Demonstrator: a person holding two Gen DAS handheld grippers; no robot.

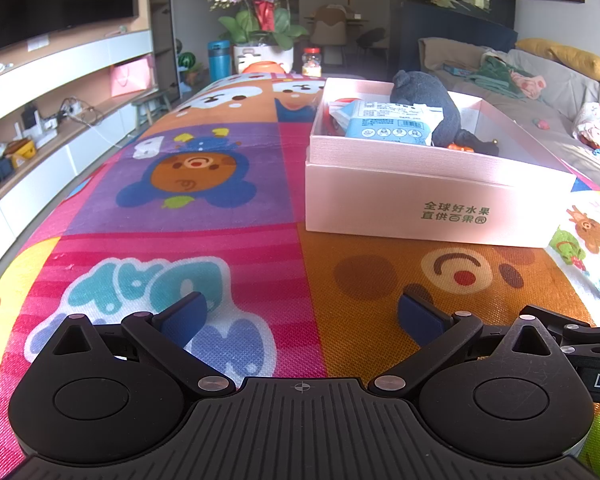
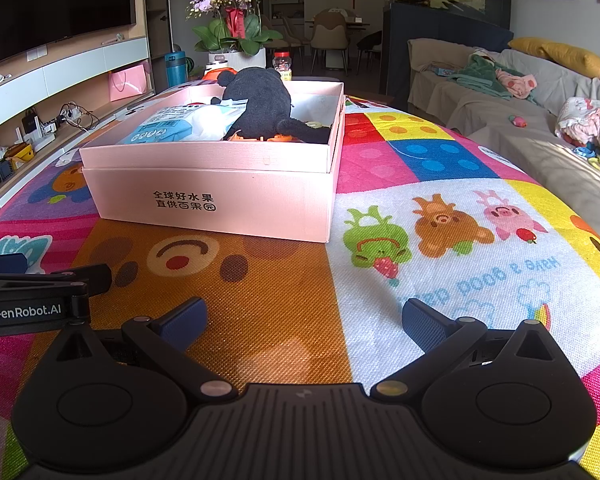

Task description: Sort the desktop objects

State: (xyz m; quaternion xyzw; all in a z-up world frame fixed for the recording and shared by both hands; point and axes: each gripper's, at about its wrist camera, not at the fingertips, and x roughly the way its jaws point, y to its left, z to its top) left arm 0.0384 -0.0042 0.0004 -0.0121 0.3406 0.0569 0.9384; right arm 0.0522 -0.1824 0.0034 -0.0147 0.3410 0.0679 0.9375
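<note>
A pink cardboard box (image 1: 420,200) (image 2: 220,200) stands on the cartoon-print mat. Inside it lie a dark grey plush toy (image 1: 428,100) (image 2: 260,104), a blue-and-white wipes pack (image 1: 392,124) (image 2: 172,124) and something orange (image 1: 458,147) (image 2: 260,138) under the plush. My left gripper (image 1: 302,314) hovers low over the mat in front of the box, open, nothing between its fingers. My right gripper (image 2: 304,320) is also open and empty, in front of the box's right corner. Each gripper's body shows at the edge of the other's view.
The colourful mat (image 1: 180,208) (image 2: 440,208) covers the table. At its far end stand a pot of orchids (image 1: 260,12) (image 2: 232,20), a teal bottle (image 1: 219,58) and a jar (image 1: 312,62). A sofa with clothes (image 2: 520,92) runs along the right, a TV shelf (image 1: 60,92) along the left.
</note>
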